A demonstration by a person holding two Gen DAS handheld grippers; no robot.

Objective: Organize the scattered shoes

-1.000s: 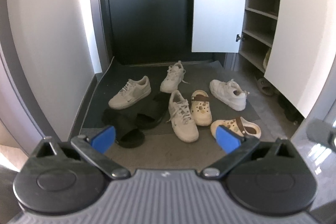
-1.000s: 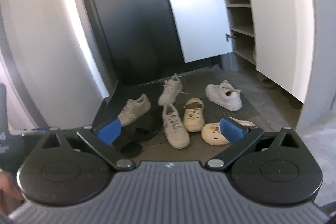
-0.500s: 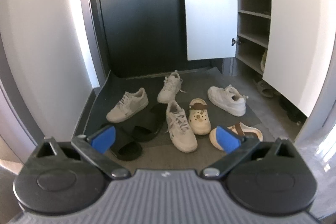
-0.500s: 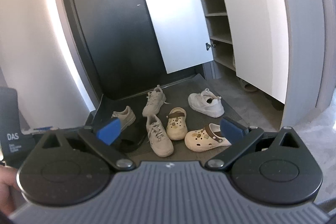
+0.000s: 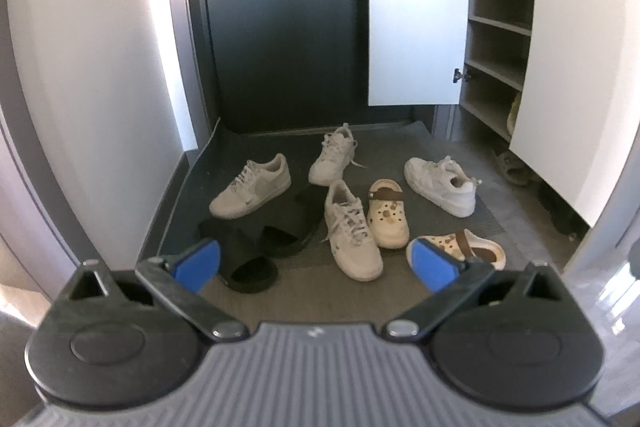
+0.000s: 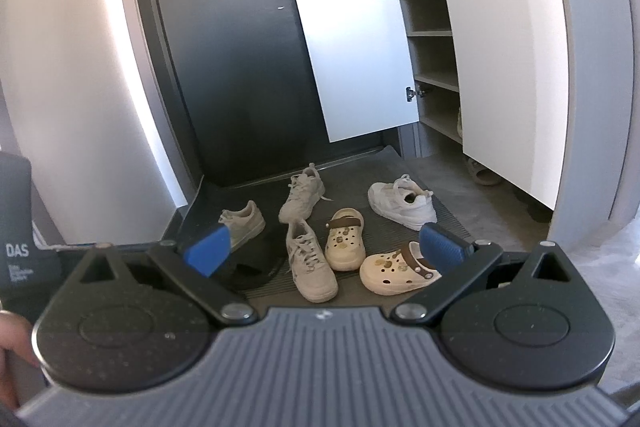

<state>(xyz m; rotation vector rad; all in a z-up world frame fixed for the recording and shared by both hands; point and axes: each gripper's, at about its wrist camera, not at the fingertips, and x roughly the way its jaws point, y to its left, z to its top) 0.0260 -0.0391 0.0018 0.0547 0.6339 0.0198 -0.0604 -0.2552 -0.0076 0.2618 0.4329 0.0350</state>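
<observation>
White sneaker [image 5: 351, 230] lies lengthwise, toe toward the cameras; left claw [image 5: 316, 263] and right claw [image 6: 325, 247] spread wide, empty.

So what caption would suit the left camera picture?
Open left tool faces scattered sneakers, clogs and black slides on the mat beside an open shoe cabinet.

Left gripper [image 5: 316, 263]: black linkage arms, silver pivot screws, blue ribbed fingertip pads [image 5: 198, 263], grey ribbed housing below the screws, round black discs flanking it. Right gripper [image 6: 326, 247]: identical build; small white logo above the housing ribs.
</observation>
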